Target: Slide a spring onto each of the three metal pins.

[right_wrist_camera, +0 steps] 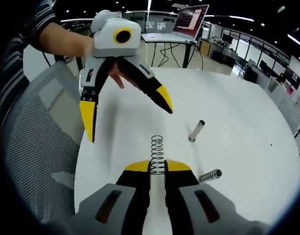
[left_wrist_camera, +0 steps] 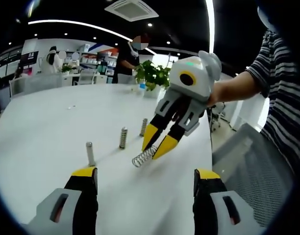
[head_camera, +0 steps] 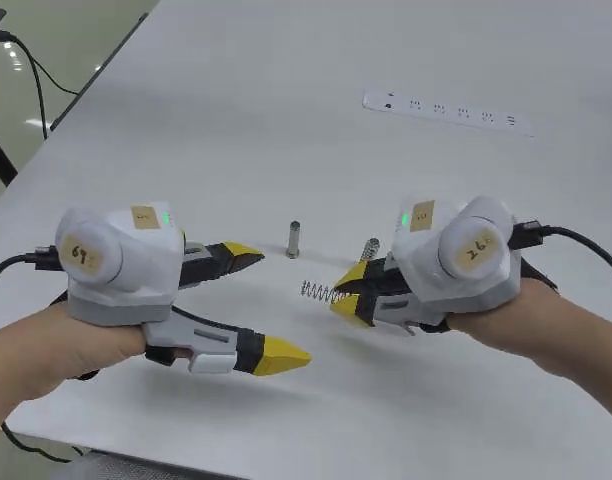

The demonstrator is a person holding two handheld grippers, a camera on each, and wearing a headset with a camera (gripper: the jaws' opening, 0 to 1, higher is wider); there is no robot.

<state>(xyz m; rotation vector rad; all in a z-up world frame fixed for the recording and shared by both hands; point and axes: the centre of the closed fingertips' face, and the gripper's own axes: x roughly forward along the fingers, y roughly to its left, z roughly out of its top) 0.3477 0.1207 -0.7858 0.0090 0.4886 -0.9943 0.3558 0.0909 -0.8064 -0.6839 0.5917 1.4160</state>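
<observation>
The right gripper [head_camera: 344, 297] is pinching one end of a silvery coil spring [head_camera: 316, 291] between its closed yellow tips, and the rest is jutting out low over the white table [head_camera: 286, 120]. The left gripper [head_camera: 276, 305] is hovering nearby, spread wide. A bare pin [head_camera: 294, 239] is standing upright just beyond, a second pin [head_camera: 370, 250] is wearing a spring, and a third pin [left_wrist_camera: 143, 127] seems to be as well.

Steel spring [head_camera: 316, 291] level in right claw [head_camera: 343, 296]; one bare upright pin [head_camera: 293, 240], two spring-sleeved pins [left_wrist_camera: 123, 137].

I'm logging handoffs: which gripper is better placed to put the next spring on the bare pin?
Right. The right gripper is shut on a spring, with the bare pin close ahead. The left gripper is open and holds nothing.
</observation>
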